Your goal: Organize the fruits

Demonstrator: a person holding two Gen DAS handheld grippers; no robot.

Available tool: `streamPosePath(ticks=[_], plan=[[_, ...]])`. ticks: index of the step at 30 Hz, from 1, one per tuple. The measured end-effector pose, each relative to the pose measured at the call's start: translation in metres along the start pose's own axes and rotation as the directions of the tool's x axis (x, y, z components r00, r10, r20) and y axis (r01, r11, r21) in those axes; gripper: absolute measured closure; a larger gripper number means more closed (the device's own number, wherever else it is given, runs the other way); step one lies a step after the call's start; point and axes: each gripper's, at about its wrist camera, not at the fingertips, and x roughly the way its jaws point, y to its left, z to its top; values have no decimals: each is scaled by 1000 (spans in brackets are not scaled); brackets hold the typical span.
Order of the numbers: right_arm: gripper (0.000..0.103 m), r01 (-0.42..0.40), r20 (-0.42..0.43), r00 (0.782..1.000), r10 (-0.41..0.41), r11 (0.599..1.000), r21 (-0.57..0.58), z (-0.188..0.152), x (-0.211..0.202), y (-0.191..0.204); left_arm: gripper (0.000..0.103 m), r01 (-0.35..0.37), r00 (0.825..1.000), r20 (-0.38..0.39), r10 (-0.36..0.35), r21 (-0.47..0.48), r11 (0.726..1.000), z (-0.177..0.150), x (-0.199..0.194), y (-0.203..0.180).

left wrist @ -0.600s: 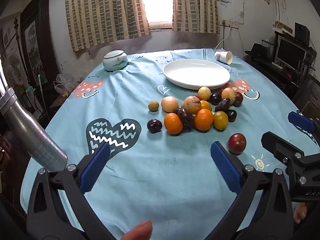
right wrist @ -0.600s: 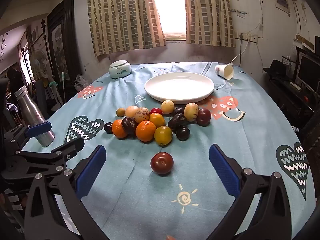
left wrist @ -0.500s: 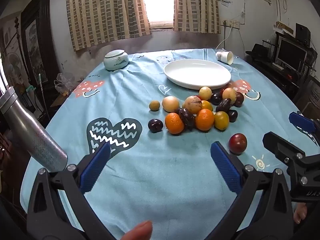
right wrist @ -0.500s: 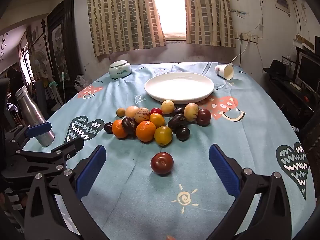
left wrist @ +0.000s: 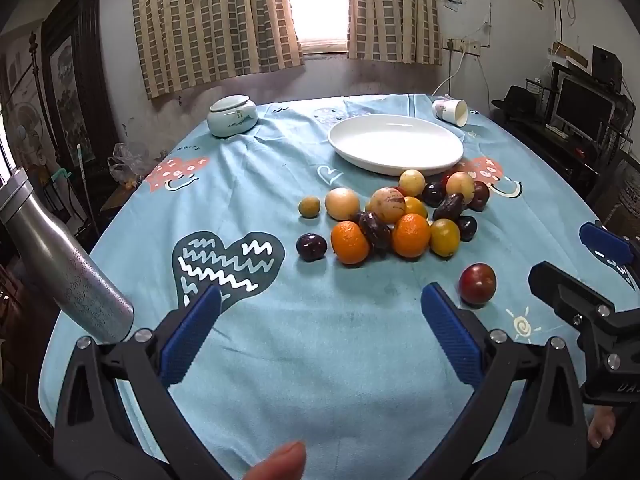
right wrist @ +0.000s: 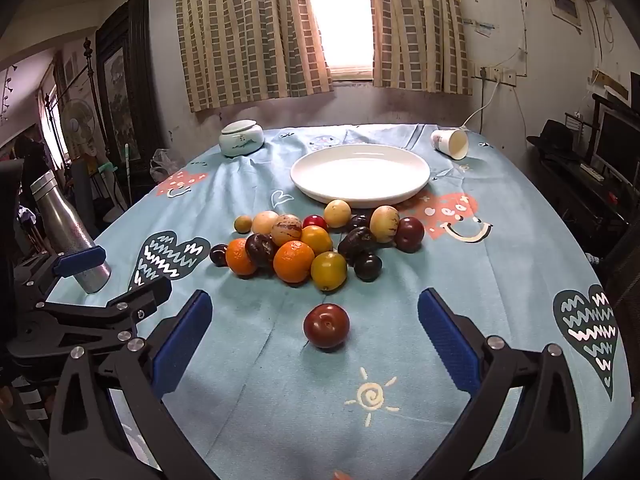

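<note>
on the tabletop (right wrist: 500,264) the fruit pile (right wrist: 312,240) lies before the plate (right wrist: 360,174); one plum (right wrist: 326,326) lies alone, nearer than the pile

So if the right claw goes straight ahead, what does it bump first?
Probably the lone red plum, centred between the open right claw fingers; depth is hard to judge.

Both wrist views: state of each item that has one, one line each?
left gripper: open, holds nothing
right gripper: open, holds nothing
plate: upright, no fruit on it
paper cup: tipped on its side
lidded jar: upright, lid on
steel bottle: upright, capped
red plum: loose, apart from the pile
fruit pile: heaped beside the plate
</note>
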Motion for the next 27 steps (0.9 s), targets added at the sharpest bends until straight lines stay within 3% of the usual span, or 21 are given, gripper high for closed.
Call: streamPosePath(ticks=[27], plan=[[1,-3,0,1000,3,1000,2,-1,0,1,2,3,1000,-7,-3,-6,1000,-1,2,3]])
